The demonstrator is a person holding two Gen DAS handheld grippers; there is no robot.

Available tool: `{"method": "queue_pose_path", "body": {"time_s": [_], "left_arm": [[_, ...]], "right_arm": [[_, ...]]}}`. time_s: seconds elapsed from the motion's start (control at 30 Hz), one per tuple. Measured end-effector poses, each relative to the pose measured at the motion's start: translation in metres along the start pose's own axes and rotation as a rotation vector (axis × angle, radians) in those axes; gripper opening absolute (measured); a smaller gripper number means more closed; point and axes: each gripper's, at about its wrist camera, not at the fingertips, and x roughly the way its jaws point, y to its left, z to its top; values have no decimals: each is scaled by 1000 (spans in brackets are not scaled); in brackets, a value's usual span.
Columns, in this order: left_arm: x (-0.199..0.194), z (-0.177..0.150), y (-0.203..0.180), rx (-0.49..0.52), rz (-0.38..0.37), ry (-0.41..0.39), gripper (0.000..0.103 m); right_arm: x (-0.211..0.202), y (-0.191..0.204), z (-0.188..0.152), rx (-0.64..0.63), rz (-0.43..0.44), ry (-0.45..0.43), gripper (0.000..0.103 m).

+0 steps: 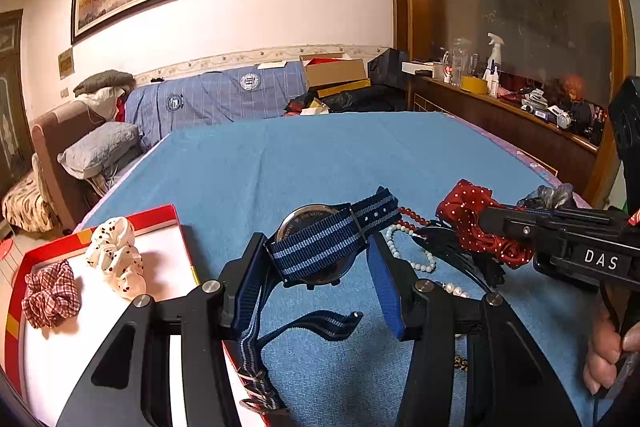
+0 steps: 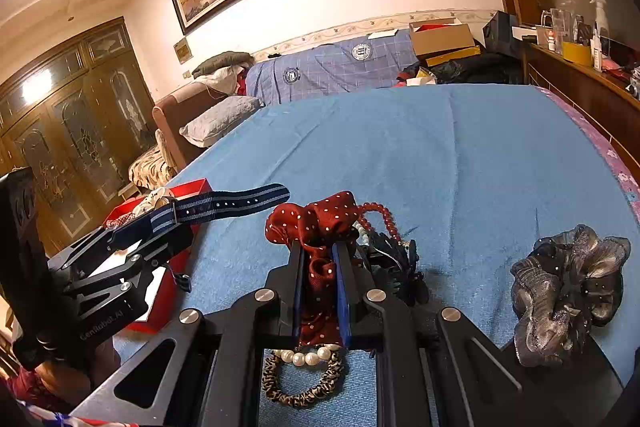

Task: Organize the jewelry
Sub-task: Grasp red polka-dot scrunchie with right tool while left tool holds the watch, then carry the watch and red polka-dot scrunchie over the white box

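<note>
L gripper (image 1: 320,259) is holding the watch (image 1: 316,247) w/ fingers clamped on its case, off the blue cloth (image 1: 320,155). Strap's long axis is running across the fingers: one end sticking up-right, the other dangling below toward the camera. Red tray (image 1: 182,227) is lying just left of the L gripper w/ two scrunchies (image 1: 116,259) already inside, so the L side is nearer; likely next move is a short swing left, then release. Dangling strap could be catching the tray's rim.

R gripper (image 2: 320,275) is pinching the red dotted scrunchie (image 2: 316,227), fingers narrow w/ fabric squeezed between. It's sitting over the pile: beads (image 2: 380,215), pearls (image 2: 308,357), black clip (image 2: 400,259). Grey scrunchie (image 2: 568,291) is lying apart, to its right. Tray is well left of R, beyond the L gripper.
</note>
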Motion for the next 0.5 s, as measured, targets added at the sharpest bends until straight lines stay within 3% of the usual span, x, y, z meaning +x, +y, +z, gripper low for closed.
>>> {"method": "queue_pose_path", "body": {"time_s": [0.5], "left_arm": [[-1, 0, -3, 19, 13, -5, 50]], "right_arm": [[4, -3, -3, -5, 13, 6, 14]]}}
